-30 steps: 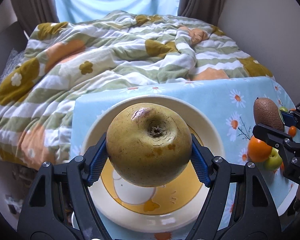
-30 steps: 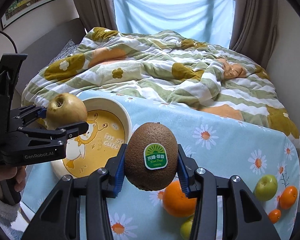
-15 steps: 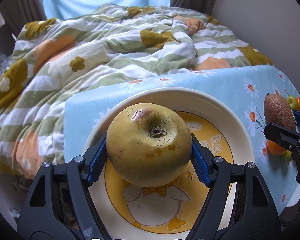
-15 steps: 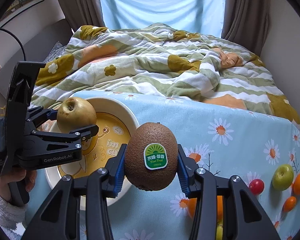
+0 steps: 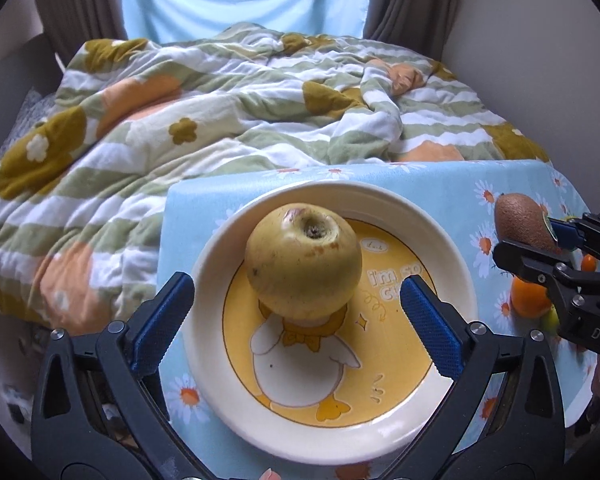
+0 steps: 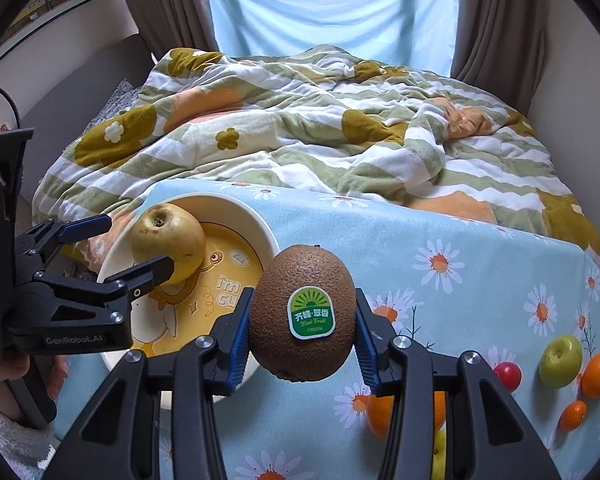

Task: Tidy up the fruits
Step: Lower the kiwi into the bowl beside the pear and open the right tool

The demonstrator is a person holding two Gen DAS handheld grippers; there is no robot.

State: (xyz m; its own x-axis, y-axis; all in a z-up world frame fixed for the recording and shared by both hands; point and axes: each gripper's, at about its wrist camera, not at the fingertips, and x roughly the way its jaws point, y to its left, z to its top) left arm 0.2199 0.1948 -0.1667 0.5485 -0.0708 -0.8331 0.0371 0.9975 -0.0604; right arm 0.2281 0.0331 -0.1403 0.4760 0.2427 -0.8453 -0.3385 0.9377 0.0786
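Note:
A yellow-green pear [image 5: 303, 260] rests in the cream plate [image 5: 452, 248] with a yellow duck picture. My left gripper [image 5: 296, 300] is open, its blue pads apart on either side of the pear without touching it. The pear [image 6: 168, 242], the plate [image 6: 256, 220] and the left gripper [image 6: 128, 244] also show in the right wrist view. My right gripper [image 6: 302, 330] is shut on a brown kiwi [image 6: 303, 318] with a green sticker, held above the tablecloth just right of the plate. The kiwi [image 5: 520, 224] shows at the right edge of the left wrist view.
A blue daisy tablecloth [image 6: 440, 240] covers the table. At its right lie a green apple [image 6: 560, 360], a red cherry tomato [image 6: 508, 376], small oranges [image 6: 598, 368] and a large orange [image 6: 380, 412]. A rumpled flowered blanket [image 6: 300, 136] lies on the bed behind.
My left gripper has opened and let go of the pear, which now sits in the plate. My right gripper with the kiwi has moved closer to the plate.

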